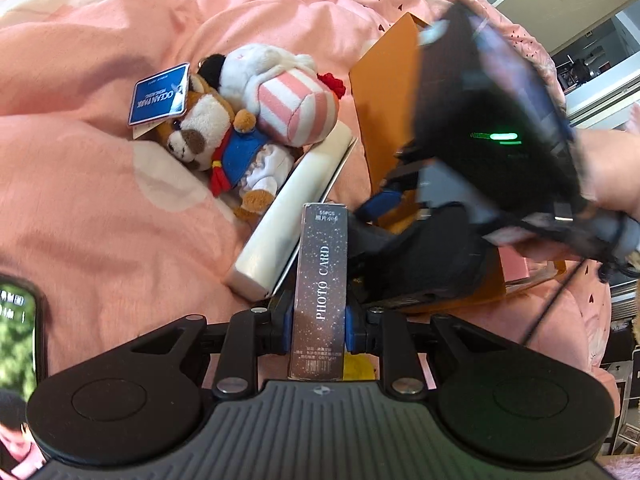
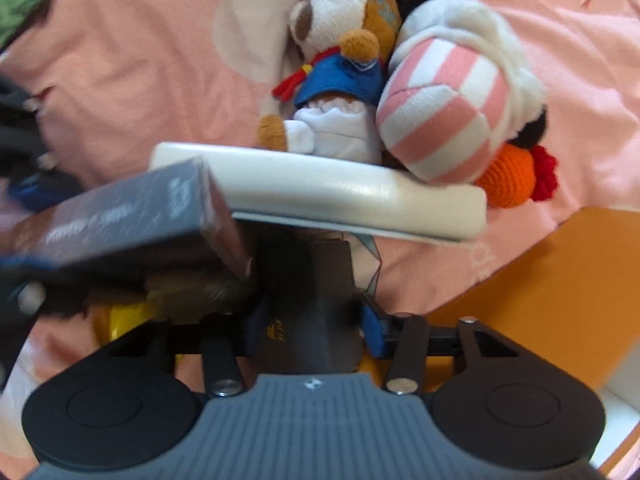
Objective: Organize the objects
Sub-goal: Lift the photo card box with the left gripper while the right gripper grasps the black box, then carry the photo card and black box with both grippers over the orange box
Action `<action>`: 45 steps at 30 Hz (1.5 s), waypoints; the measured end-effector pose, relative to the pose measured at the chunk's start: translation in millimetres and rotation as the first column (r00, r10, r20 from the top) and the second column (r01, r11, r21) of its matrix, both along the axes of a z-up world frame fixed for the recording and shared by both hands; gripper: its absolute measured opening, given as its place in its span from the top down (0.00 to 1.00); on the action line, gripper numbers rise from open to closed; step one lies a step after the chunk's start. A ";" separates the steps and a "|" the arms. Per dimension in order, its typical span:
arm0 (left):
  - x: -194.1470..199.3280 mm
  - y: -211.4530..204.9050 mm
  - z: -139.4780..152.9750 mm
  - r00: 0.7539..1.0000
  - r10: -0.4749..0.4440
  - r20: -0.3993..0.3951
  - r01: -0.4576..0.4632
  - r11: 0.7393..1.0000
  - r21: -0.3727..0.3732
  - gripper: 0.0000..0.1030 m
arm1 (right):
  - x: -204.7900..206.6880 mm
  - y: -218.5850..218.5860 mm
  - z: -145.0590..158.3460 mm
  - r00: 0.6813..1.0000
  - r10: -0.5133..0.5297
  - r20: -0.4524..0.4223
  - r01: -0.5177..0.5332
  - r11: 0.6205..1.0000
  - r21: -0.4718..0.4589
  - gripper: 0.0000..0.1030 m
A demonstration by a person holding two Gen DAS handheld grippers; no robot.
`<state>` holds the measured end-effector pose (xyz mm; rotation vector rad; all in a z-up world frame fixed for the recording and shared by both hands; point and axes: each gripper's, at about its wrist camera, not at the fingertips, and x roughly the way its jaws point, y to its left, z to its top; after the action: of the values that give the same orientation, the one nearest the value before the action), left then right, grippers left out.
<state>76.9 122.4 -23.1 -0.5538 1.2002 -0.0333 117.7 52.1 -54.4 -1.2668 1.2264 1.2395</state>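
Photo card box (image 1: 320, 292), dark and speckled, is pinched upright between the blue pads of the left gripper (image 1: 319, 330) in the left wrist view, above a pink bedspread (image 1: 100, 200). Just beyond it a white flat case (image 1: 288, 212) is seen lying on the bed, with a brown plush dog (image 1: 216, 136) and a pink-striped plush (image 1: 292, 104) beside it. An orange box (image 1: 384, 100) is seen at right, partly covered by the blurred right gripper.

In the right wrist view, a dark flat object (image 2: 316, 320) is seen between the pads of the right gripper (image 2: 316, 330); whether it is pressed cannot be told. The photo card box (image 2: 140, 216) is seen at left, blurred, overlapping the white case (image 2: 340, 196).
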 end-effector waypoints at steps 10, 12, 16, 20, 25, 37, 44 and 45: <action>-6.5 -13.1 2.1 1.000 -0.004 0.009 0.004 0.998 0.055 0.74 | -17.2 -39.6 32.4 0.997 -0.081 0.011 0.079 0.993 0.093 0.67; -6.5 -13.1 1.2 1.000 0.003 0.010 -0.003 0.999 0.049 0.74 | -12.4 -39.0 30.4 0.992 -0.127 0.010 0.125 0.986 0.112 0.67; -7.8 -8.8 -2.7 1.000 0.019 0.006 -0.019 0.999 0.025 0.74 | -20.8 -44.5 33.9 0.986 -0.158 0.052 0.148 0.977 0.156 0.70; -15.6 -12.7 -5.9 0.999 0.042 0.022 -0.042 0.999 0.015 0.75 | -40.3 -62.3 48.2 0.975 -0.180 0.133 0.144 0.960 0.240 0.78; -21.0 -25.4 2.0 0.997 0.025 0.069 -0.030 0.997 0.077 0.75 | -51.1 -84.6 62.0 0.927 -0.338 0.162 0.257 0.887 0.384 0.78; -19.6 -27.9 33.5 0.970 0.084 0.227 -0.111 0.987 0.112 0.76 | -65.7 -119.0 99.6 0.790 -0.593 0.155 0.376 0.668 0.642 0.78; -10.3 -36.6 60.8 0.935 0.113 0.336 -0.153 0.984 0.095 0.76 | -67.3 -135.2 126.0 0.740 -0.661 0.127 0.381 0.566 0.731 0.78; -7.8 -39.4 64.3 0.931 0.110 0.348 -0.151 0.984 0.095 0.76 | -66.1 -138.5 129.1 0.732 -0.671 0.115 0.387 0.549 0.741 0.78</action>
<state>69.1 83.0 41.1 -0.4971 0.8180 0.0545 51.5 -86.3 74.7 -0.4604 0.6609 0.7751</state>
